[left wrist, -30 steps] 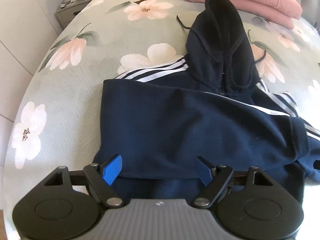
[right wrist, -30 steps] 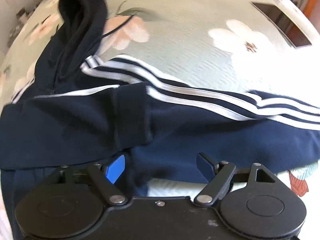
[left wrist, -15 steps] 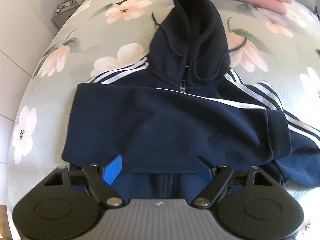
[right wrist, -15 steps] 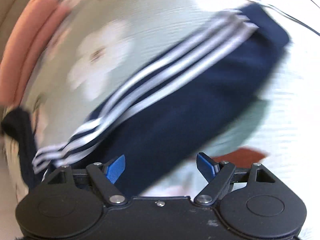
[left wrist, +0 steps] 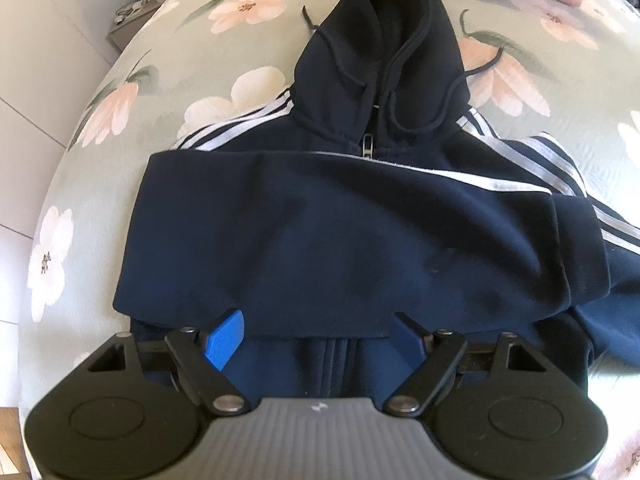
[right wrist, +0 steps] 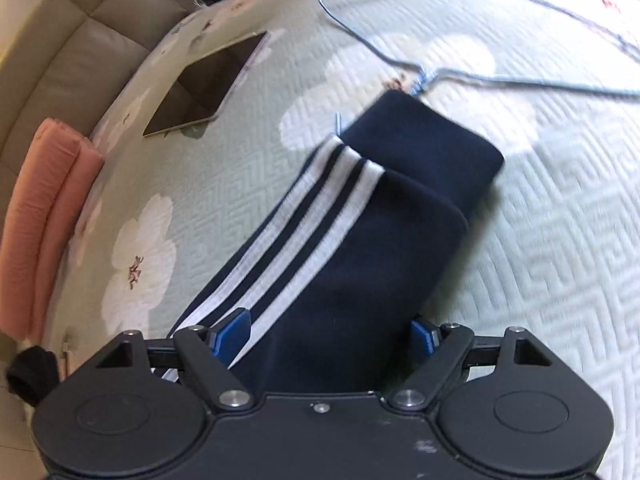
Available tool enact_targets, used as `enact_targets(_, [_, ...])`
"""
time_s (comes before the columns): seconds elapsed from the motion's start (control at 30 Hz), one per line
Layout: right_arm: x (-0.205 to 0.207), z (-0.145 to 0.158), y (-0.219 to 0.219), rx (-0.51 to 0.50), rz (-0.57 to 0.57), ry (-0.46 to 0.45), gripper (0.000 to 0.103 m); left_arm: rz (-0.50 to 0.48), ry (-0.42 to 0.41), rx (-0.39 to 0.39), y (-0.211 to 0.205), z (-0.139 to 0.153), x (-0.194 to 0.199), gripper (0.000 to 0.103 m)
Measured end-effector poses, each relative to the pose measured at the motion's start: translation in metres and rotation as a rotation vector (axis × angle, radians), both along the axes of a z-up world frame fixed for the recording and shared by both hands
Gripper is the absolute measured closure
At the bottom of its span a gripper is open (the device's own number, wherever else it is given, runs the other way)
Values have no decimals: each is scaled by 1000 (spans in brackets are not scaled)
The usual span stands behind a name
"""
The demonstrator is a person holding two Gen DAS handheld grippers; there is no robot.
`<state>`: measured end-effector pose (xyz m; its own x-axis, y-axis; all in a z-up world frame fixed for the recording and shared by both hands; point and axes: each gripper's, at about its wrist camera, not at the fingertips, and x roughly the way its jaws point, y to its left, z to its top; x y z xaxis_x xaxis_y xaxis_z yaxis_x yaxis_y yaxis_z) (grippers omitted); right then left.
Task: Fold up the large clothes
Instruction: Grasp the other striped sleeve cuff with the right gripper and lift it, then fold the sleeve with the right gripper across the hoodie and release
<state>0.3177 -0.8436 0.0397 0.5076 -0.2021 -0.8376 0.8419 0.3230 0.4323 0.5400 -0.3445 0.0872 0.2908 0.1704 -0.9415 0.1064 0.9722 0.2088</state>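
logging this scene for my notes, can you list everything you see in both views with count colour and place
hoodie: one, navy with white stripes, flat on the bed, one sleeve folded across the chest
sleeve: one, navy with three white stripes, stretched out on the bed, between the right jaws
bedspread: one, pale green with pink and white flowers, under everything
pink bedding: one folded stack, salmon pink, by the headboard
tablet: one, dark screen, on the bed beyond the sleeve
hanger: one, thin light blue wire, past the cuff
nightstand: one, grey, cluttered, beside the bed
left gripper: black with blue pads, jaws open over the hem
right gripper: black with blue pads, jaws open astride the sleeve
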Motion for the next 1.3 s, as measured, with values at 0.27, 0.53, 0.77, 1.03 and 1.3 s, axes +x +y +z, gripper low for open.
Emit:
enact_targets(0.27, [15, 4, 6, -169, -43, 117, 93, -40, -6, 51, 10, -7, -5, 21])
enact_targets(0.53, [32, 78, 41, -354, 43, 14, 94, -25, -31, 30, 39, 5, -4, 21])
enact_targets(0.77, [74, 177, 136, -448, 222, -233, 94, 16, -44, -28, 79, 24, 0, 21])
enact_targets(1.03, [116, 232, 262, -443, 308, -452, 94, 56, -66, -80, 139, 43, 9, 22])
enact_targets(1.3, [151, 239, 378, -340, 490, -762, 94, 98, -98, -123, 209, 49, 16, 22])
